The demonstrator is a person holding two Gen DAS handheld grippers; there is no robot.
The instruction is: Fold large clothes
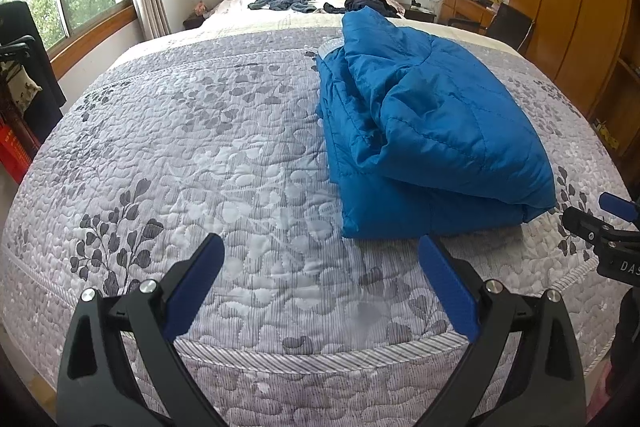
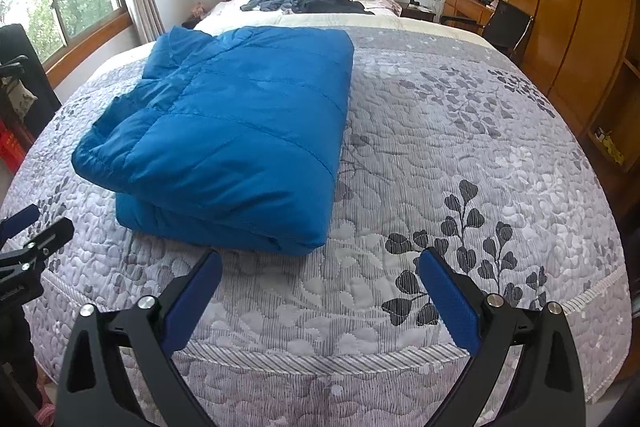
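1. The blue quilted jacket (image 2: 224, 131) lies on the grey leaf-patterned bedspread (image 2: 460, 155), already doubled over into a thick rectangular bundle, with its long axis running from the near edge of the bed toward the headboard.

2. Both grippers hover at the near edge of the bed, just short of the bundle's near end; neither touches it.

3. The left gripper (image 1: 320, 267) has its fingers spread wide with nothing between them. From its view the jacket (image 1: 424, 131) sits ahead and to the right, its near fold just beyond the right fingertip.

4. The right gripper (image 2: 320, 269) is likewise spread and empty. From its view the jacket lies ahead and to the left, the rounded near fold just past the left fingertip.

5. So the bundle sits between the two hands, about equally near to each, as far as I can judge.

6. The left side of the bundle looks looser and rumpled, with layers showing; the right edge is straighter. Any further tidying would likely start on that left side.
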